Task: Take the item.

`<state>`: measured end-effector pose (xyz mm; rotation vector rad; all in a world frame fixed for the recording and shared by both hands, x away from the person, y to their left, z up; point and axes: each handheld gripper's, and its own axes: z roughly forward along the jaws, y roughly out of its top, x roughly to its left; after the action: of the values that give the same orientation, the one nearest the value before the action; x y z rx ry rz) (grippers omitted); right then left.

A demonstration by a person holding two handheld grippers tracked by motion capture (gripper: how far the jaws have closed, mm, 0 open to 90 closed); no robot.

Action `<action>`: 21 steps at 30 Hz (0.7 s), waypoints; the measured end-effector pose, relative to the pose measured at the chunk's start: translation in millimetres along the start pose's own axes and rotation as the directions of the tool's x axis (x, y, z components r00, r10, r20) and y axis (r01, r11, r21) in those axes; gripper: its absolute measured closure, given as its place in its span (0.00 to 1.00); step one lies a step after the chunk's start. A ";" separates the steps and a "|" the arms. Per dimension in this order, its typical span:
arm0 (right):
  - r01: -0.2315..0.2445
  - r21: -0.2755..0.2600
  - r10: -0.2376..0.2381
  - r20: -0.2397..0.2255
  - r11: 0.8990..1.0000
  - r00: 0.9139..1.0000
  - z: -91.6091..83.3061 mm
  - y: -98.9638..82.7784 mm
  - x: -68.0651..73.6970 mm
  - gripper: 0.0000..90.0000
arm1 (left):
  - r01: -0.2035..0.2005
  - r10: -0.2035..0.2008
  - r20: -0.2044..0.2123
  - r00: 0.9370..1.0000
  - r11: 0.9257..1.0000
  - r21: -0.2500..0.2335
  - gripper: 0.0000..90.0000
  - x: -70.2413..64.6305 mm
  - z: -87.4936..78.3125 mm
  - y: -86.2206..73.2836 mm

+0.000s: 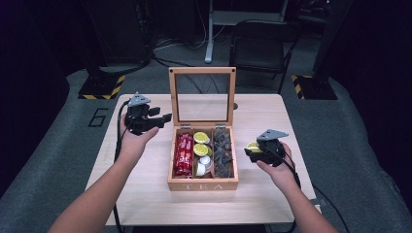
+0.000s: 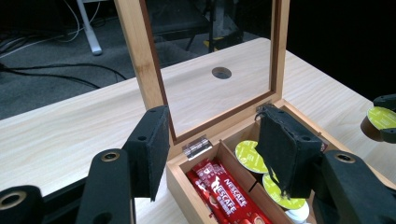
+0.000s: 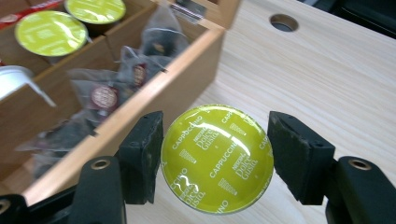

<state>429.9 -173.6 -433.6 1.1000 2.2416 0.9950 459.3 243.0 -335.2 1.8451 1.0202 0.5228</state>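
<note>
While the box waits open: the right gripper [image 1: 253, 151] carries one round coffee pod with a shiny yellow-green foil lid [image 3: 217, 158] just beside the right wall of the box, above the table.

Pod: it sits between the two black pads [image 3: 141, 156] of the right gripper, lid facing the camera, with the word CAPPUCCINO on it. The pads pinch its sides, so it does not drop.

Why held so: the foil top stays flat and clear, likely so the pod can go down or come up without tipping.

Left gripper [image 1: 163, 118]: it hangs in the air left of the box, beside the raised lid. Its pads [image 2: 150, 151] stand apart with nothing between them. It looks like it is just waiting out of the way.

Box: the light wooden tea box with three long slots [image 1: 202, 184] sits in the middle of the pale wooden table [image 1: 145, 194].

Lid: the wooden frame with a clear window [image 1: 202, 95] stands straight up at the back, so both hands can reach inside.

Left slot: red coffee stick packs [image 1: 184, 154] lie there.

Middle slot: more yellow-green pods [image 1: 201, 143] and a small white cup [image 1: 204, 161] lie there, so the held pod likely belongs with them.

Right slot: dark see-through tea bags [image 1: 223, 151] fill it.

Hard to tell: whether the pod is going in or coming out.
</note>
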 end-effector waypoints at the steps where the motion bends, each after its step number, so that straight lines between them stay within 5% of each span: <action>1: -0.009 -0.001 0.009 0.008 1.000 1.000 -0.3 -2.0 -2.5 0.41 | 0.001 -0.001 0.000 1.000 1.000 0.000 0.48 -0.1 -0.3 0.3; 7: -0.070 0.007 0.070 0.041 0.998 0.997 -1.7 -15.5 -15.8 0.41 | 0.005 -0.005 -0.001 1.000 1.000 0.000 0.48 0.9 -0.4 -0.6; 17: -0.058 0.015 0.055 0.139 0.998 0.989 -4.1 -36.6 -21.2 0.41 | -0.001 0.001 -0.004 1.000 1.000 0.001 0.48 0.3 -0.4 -0.7; 21: -0.115 0.003 0.114 0.139 0.993 0.984 -4.6 -44.8 -25.2 0.41 | -0.001 0.001 -0.002 1.000 1.000 0.002 0.48 0.0 -1.3 -0.2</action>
<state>419.8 -214.8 -463.0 1.2751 2.0959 0.9213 458.3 243.7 -334.7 1.8472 1.0217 0.5244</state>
